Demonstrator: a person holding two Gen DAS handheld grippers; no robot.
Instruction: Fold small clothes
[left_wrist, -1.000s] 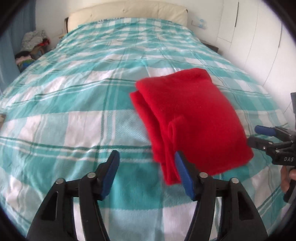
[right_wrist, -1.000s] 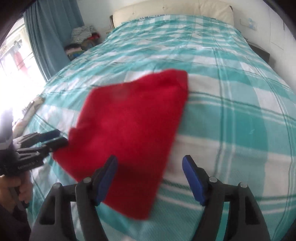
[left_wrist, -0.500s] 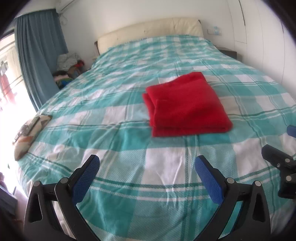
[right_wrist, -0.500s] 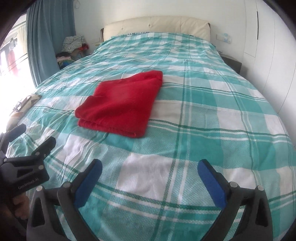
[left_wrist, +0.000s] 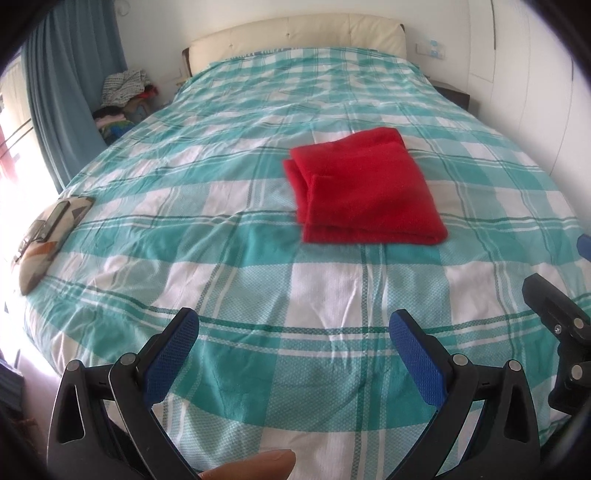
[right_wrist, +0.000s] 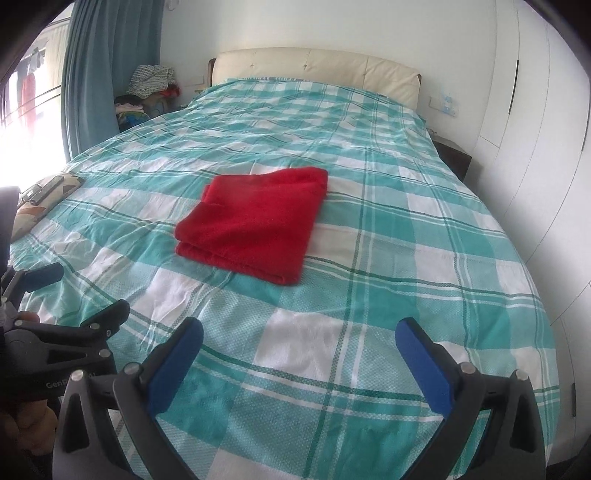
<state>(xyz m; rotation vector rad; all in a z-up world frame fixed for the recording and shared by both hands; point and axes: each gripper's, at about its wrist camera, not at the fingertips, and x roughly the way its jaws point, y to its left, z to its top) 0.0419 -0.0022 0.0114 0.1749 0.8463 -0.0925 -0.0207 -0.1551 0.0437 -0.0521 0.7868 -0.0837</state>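
Red cloth (left_wrist: 365, 188): one, folded into a neat rectangle with stacked layers at its near edge, lying flat on the bed (left_wrist: 236, 206) around the middle, a little toward the right side.
Left gripper (left_wrist: 293, 341): fingers spread wide, blue pads facing each other, nothing between them, held above the foot edge of the bed, well apart from the cloth.
Right gripper (right_wrist: 299, 349): fingers wide apart too, empty, also over the foot edge.
Count: two grippers, one cloth, one bed with a teal-and-white check cover.
Around: one patterned cushion (left_wrist: 48, 236) at the bed's left edge with dark flat items on top; one pile of clothes (right_wrist: 147, 96) past the head-left corner, beside the blue curtain (right_wrist: 107, 66); cream headboard (left_wrist: 299, 37); white wardrobe doors (right_wrist: 535, 147) along the right.
In the way: nothing lies between fingers and cloth, only bare cover.
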